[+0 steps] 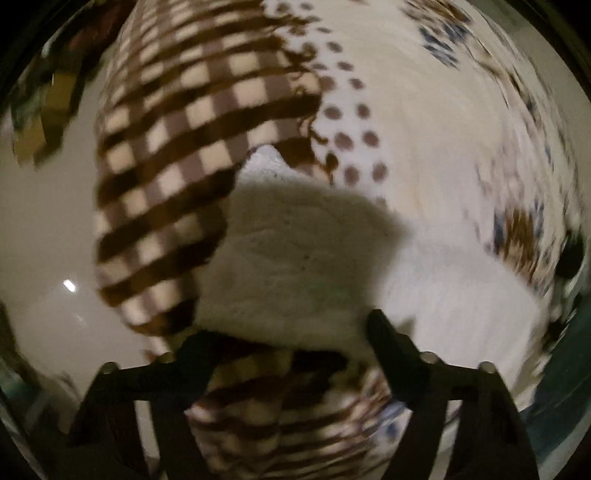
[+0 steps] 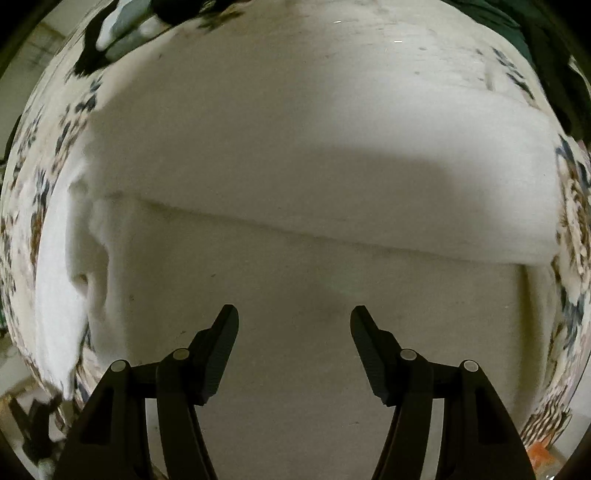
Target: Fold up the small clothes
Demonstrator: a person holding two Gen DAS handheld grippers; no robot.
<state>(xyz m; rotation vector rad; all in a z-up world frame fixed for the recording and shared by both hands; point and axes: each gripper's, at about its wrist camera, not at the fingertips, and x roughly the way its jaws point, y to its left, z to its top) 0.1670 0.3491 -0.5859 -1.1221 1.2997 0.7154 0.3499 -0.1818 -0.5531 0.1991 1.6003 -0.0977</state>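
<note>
A white fluffy cloth [image 1: 295,258] lies on a patterned blanket, one corner lifted and in shadow in front of my left gripper [image 1: 291,332]. The left jaws stand wide apart, with the cloth's near edge between the fingertips [image 1: 380,332]; no grip shows. In the right wrist view the same white cloth [image 2: 314,184] fills the frame, with a fold edge running across its middle. My right gripper [image 2: 294,321] is open and empty, close above the cloth's near layer.
A brown-and-cream checked blanket [image 1: 177,147] with a dotted cream part [image 1: 354,122] covers the surface. A pale floor [image 1: 44,229] lies to the left. Dark green fabric [image 2: 524,33] sits at the far right.
</note>
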